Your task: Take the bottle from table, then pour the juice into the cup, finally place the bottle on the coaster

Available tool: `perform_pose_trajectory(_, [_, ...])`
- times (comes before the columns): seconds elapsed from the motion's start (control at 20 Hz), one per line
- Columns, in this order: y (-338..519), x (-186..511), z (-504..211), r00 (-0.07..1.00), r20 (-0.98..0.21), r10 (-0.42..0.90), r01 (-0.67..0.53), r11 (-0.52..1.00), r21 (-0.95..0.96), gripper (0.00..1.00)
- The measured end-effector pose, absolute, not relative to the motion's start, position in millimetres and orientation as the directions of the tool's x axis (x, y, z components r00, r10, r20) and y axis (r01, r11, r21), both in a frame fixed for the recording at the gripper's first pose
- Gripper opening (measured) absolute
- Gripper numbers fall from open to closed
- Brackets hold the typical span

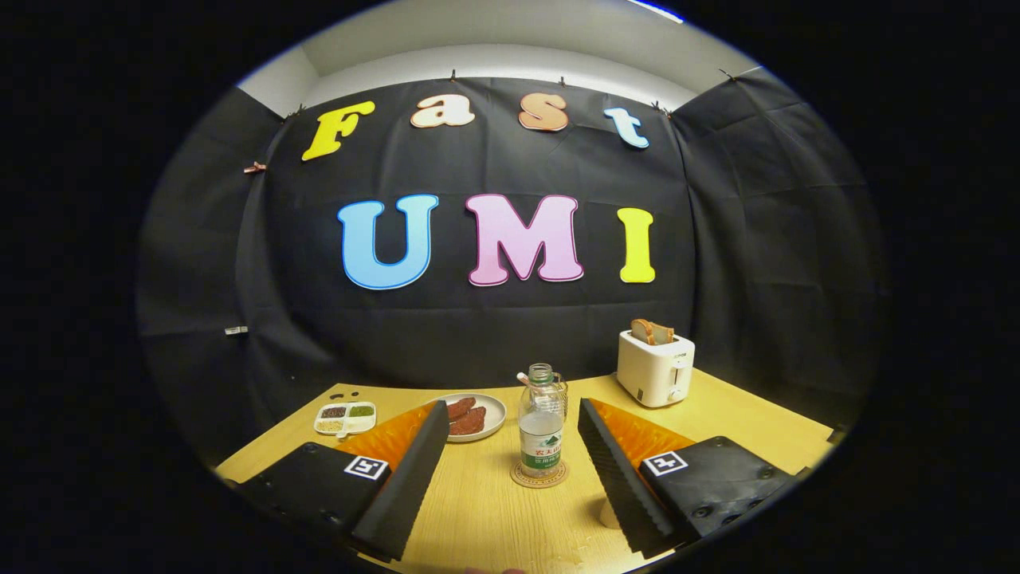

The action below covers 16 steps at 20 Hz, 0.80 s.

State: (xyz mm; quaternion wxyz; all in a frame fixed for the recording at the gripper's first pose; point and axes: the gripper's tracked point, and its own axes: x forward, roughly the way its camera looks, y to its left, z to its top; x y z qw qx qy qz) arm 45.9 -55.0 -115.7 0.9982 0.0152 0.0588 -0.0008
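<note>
A clear plastic bottle (541, 430) with a green-and-white label and no cap stands upright on a round coaster (539, 477) on the wooden table (494, 518). It is just ahead of my fingers, between their lines and a little nearer the right one. Right behind the bottle a clear glass cup (562, 390) peeks out, mostly hidden by it. My gripper (512, 408) is open wide, with nothing between its fingers and no contact with the bottle.
A white toaster (655, 368) with a bread slice stands at the back right. A plate of dark red meat (472, 417) lies beyond the left finger, with a small divided dish (344, 418) further left. A pale round object (610, 515) is partly hidden under the right finger.
</note>
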Motion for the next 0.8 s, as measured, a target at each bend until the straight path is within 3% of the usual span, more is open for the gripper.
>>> perform_pose_trajectory(0.8, [-79.1,20.0,-86.8,0.991,-0.126,0.051,-0.042,0.996,0.074,0.99])
